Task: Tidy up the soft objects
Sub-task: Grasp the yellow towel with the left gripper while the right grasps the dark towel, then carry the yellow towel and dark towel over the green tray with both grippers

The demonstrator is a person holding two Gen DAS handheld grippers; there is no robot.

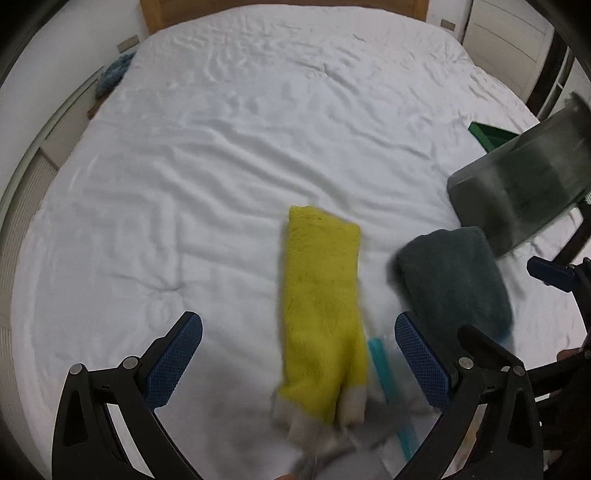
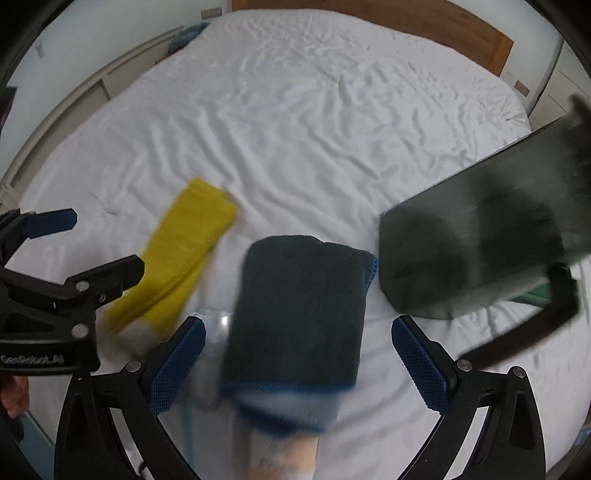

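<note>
A: While both jaws stand spread, where are cloths?
B: Fuzzy yellow folded cloth (image 1: 321,314) between left gripper (image 1: 295,358) fingers, dark teal folded towel (image 2: 295,317) between right gripper (image 2: 299,362) fingers, on white bed sheet (image 1: 221,147)

A wide bed (image 1: 258,122) fills nearly everything, its white sheet rumpled into long shallow creases. At the far end runs a wooden headboard (image 2: 424,26) — warm brown against a plain white wall (image 1: 74,37). Small switch plates (image 1: 128,43) sit on that wall by the bed's corner. Along one side stands pale panelled furniture (image 1: 44,147); on the other, a white panelled door (image 1: 517,40). The light is soft and even — no hard shadows.
</note>
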